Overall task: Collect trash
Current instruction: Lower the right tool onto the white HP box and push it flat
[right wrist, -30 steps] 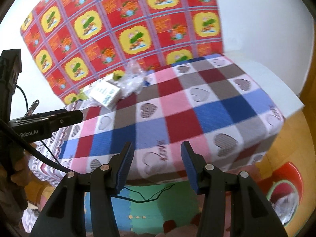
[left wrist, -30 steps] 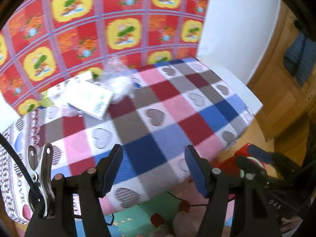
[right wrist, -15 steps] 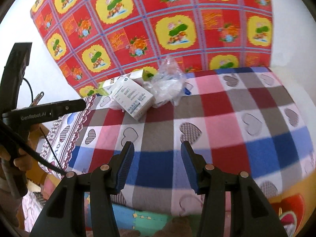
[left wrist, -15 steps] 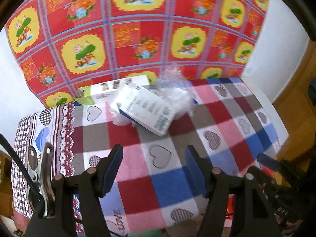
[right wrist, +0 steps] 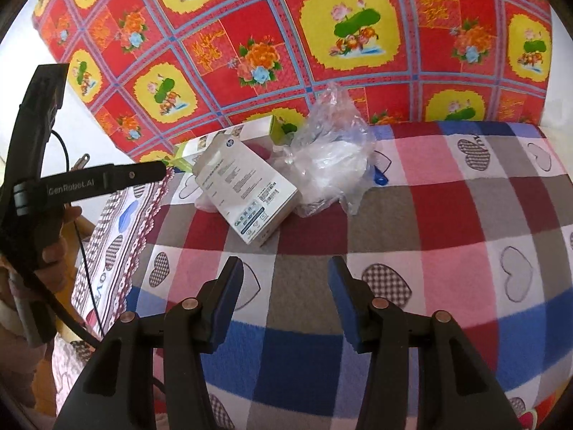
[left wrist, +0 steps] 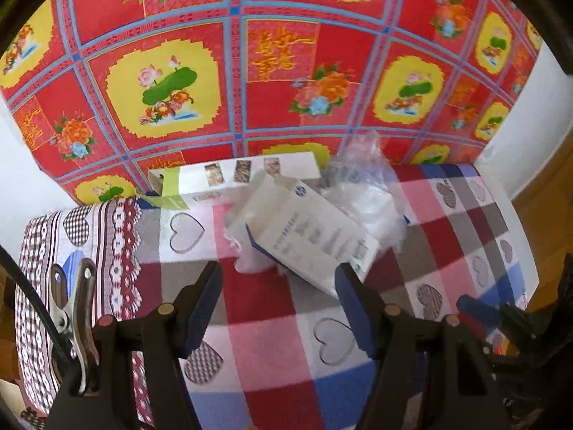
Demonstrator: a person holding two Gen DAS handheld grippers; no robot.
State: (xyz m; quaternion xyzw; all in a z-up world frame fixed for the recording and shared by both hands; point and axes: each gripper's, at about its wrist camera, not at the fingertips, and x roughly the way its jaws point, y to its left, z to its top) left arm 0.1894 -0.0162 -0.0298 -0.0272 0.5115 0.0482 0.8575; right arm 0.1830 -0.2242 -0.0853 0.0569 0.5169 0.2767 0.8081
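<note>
A white carton with printed labels (left wrist: 311,240) (right wrist: 247,188) lies tilted on the checked heart-pattern blanket (left wrist: 272,344) (right wrist: 429,236), propped on crumpled white stuff. Behind it lies a long white-and-green box (left wrist: 232,177) (right wrist: 258,130) against the red flowered cloth. Beside them sits a crumpled clear plastic bag (left wrist: 365,186) (right wrist: 329,157). My left gripper (left wrist: 277,299) is open, just short of the carton, nothing between its fingers. My right gripper (right wrist: 284,288) is open over the blanket, further from the pile. The left gripper's body (right wrist: 89,182) shows at the left of the right wrist view, held by a hand.
A red and yellow flowered cloth (left wrist: 250,71) (right wrist: 322,36) hangs behind the table. A patterned cloth with a lace edge (left wrist: 71,251) (right wrist: 118,229) covers the table's left end. A small blue object (right wrist: 379,177) peeks from under the plastic bag. White wall stands at the right.
Both grippers have swung from the table's front right edge toward the trash pile at the back left and come closer. The carton and bag now look much larger. Jaw openings are unchanged.
</note>
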